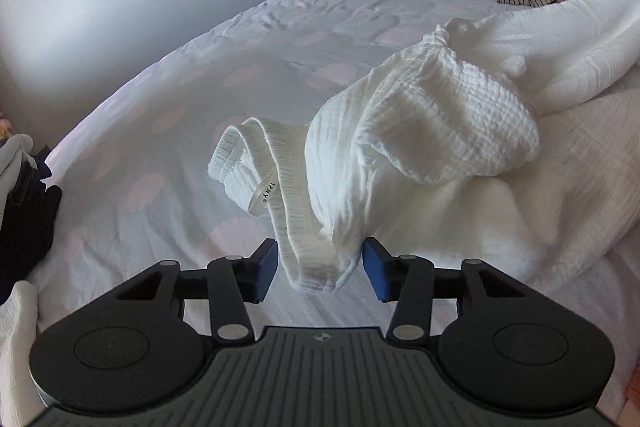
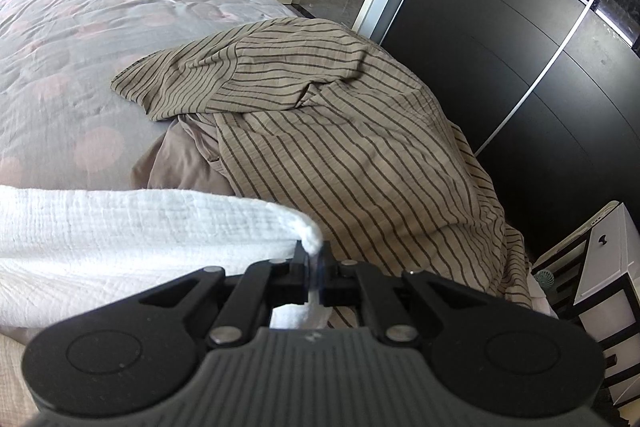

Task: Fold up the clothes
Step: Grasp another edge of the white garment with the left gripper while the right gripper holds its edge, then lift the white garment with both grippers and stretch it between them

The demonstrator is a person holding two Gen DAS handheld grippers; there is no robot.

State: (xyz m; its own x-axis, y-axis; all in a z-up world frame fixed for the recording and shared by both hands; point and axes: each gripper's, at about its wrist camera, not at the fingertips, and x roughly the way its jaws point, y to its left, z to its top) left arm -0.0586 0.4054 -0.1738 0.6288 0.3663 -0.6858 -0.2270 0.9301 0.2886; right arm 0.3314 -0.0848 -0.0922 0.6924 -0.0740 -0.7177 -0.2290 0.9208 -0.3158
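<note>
Two grippers and two garments showed on the bed, plus a dark heap of clothes (image 1: 24, 223) at its far-left edge. The left gripper (image 1: 320, 273) stood with its jaws wide apart, a hanging fold of the white garment (image 1: 420, 131) dangling between the blue pads (image 1: 266, 273) without being clamped. The right gripper (image 2: 314, 265) had its jaws pressed together on a corner of the same white garment (image 2: 132, 227), which pulled the cloth into a taut band running off to the left.

That white garment was of crinkled, gauzy cotton, bunched and twisted rather than flat; a shirred, elastic-looking hem looped out on its left with a small label (image 1: 267, 191) sewn in. It lay on the near right part of the bed, partly lifted. Beyond it, on the far right, sat a crumpled tan garment with dark stripes (image 2: 340, 131), and a plain taupe cloth (image 2: 180, 163) showed under it.

The bedsheet (image 1: 168, 131) was pale with faint pink dots and lightly wrinkled. A grey wall stood to the left, a black wardrobe (image 2: 500, 39) with light trim to the right, and an open doorway at the far end. A white unit (image 2: 608, 267) stood low on the right.
</note>
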